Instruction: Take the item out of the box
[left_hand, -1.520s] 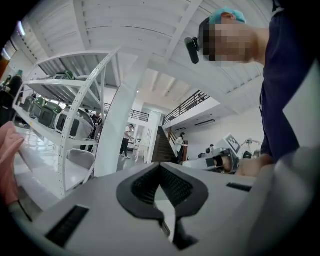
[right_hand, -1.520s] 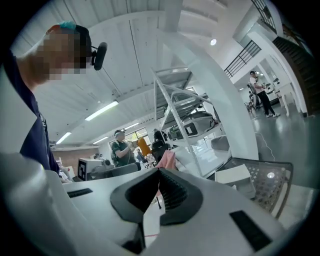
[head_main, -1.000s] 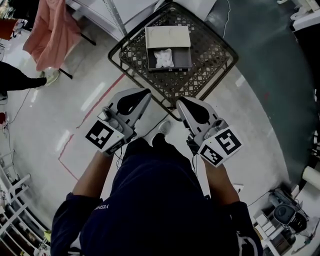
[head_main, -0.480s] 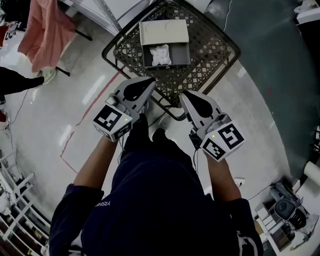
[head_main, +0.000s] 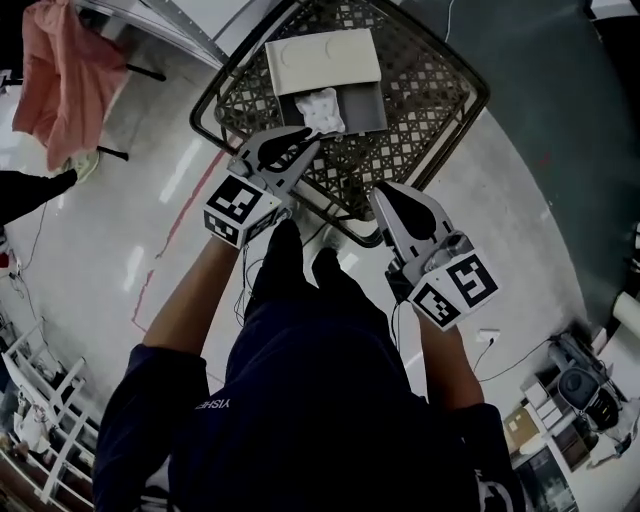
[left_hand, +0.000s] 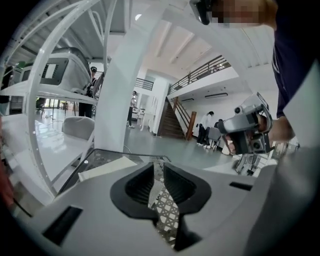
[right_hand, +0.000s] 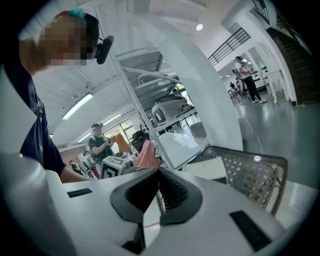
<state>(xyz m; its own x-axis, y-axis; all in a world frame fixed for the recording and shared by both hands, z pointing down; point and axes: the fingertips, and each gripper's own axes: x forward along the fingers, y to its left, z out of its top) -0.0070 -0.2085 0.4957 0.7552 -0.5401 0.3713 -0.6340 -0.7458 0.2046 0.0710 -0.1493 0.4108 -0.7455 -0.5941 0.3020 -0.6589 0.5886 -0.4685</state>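
Note:
A grey box (head_main: 362, 106) stands open on a black mesh table (head_main: 425, 90), its cream lid (head_main: 322, 60) folded back. A crumpled white item (head_main: 321, 108) lies inside it. My left gripper (head_main: 312, 142) is over the table's near edge, its tips just short of the box; its jaws are opening with a narrow gap and nothing between them. In the left gripper view (left_hand: 158, 168) only table mesh shows through that gap. My right gripper (head_main: 384, 196) hangs lower, off the table's near corner, shut and empty. The right gripper view (right_hand: 159, 171) shows the lid (right_hand: 207, 168) and the table (right_hand: 252, 175).
A pink cloth (head_main: 55, 70) hangs on a stand at the far left. Someone's dark leg and shoe (head_main: 35, 188) reach in from the left. A red line (head_main: 185, 220) runs over the pale floor. White racks (head_main: 45, 400) and clutter (head_main: 575, 385) fill the lower corners.
My left gripper has moved forward from beside my legs to the table's near edge, close to the box. My right gripper has barely shifted.

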